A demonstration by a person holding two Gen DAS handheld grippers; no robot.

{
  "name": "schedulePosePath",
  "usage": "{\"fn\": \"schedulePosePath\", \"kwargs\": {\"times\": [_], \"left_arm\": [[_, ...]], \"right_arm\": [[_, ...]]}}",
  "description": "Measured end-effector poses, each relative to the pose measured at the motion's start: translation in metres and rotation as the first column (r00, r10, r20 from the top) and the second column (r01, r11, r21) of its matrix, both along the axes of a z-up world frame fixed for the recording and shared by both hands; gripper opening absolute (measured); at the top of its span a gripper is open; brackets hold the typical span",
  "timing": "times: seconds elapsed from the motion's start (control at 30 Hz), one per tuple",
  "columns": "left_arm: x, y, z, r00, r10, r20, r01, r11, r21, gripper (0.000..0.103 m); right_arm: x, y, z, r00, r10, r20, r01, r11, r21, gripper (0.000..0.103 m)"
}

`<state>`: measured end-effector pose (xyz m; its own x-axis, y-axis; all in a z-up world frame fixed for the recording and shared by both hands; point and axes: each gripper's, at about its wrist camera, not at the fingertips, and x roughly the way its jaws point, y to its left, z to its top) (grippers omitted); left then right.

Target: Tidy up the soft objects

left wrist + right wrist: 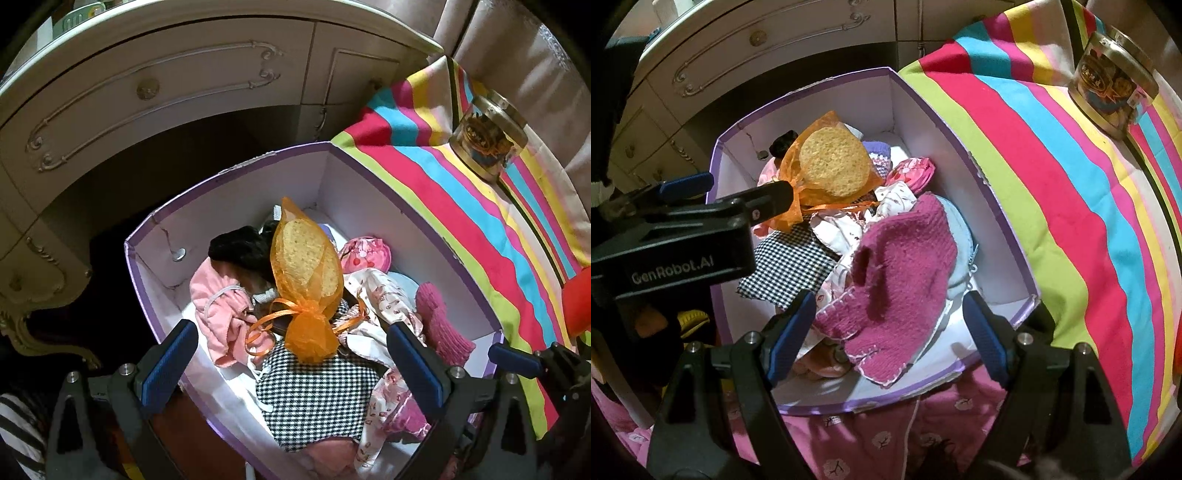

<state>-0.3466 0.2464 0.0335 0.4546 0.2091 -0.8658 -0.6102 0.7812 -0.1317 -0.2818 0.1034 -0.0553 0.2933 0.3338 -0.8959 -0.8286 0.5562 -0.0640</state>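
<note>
A purple box [997, 206] of soft clothes sits beside a striped cloth [1071, 184]. Both the left gripper [291, 365] and right gripper [890, 332] hover above it, jaws apart, empty. Best next: lower onto the magenta knit [901, 273], pinching one fold only.

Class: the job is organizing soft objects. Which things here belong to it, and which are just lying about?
Job: purple box; magenta knit; checked cloth; orange mesh pouch; pink garment.

Lying about: tin; striped cloth; dresser.
</note>
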Motion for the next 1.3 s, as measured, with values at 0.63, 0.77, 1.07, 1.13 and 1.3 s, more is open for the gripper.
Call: {"fn": "schedulePosePath", "kwargs": {"times": [0.63, 0.77, 1.07, 1.13, 1.3], "left_arm": [[0.0066, -0.0019, -0.0033, 1.0, -0.024, -0.013, 0.023, 1.0, -0.009, 0.103], [0.0065, -0.0032, -0.0036, 1.0, -0.024, -0.014, 0.024, 1.0, -0.01, 0.103], [0.0067, -0.0032, -0.0059, 1.0, -0.024, -0.018, 0.024, 1.0, -0.015, 0.103], [0.0068, -0.0031, -0.006, 1.0, -0.025, -0.018, 0.025, 1.0, -0.015, 0.103], [0.007, -0.0025, -0.007, 1.0, -0.025, -0.019, 0.025, 1.0, -0.015, 0.103]], "right_arm": [[0.0017, -0.0042, 0.001, 1.0, -0.009, -0.015, 0.009, 1.0, 0.002, 0.084], [0.0014, -0.0033, 0.0005, 1.0, -0.013, -0.016, 0.013, 1.0, 0.003, 0.084], [0.0006, -0.0038, -0.003, 1.0, -0.01, -0.024, 0.01, 1.0, 0.0, 0.084], [0.0006, -0.0037, -0.0037, 1.0, -0.01, -0.027, 0.01, 1.0, -0.001, 0.084], [0.0009, -0.0048, -0.0038, 0.999, -0.007, -0.032, 0.007, 1.0, -0.001, 0.084]]}}
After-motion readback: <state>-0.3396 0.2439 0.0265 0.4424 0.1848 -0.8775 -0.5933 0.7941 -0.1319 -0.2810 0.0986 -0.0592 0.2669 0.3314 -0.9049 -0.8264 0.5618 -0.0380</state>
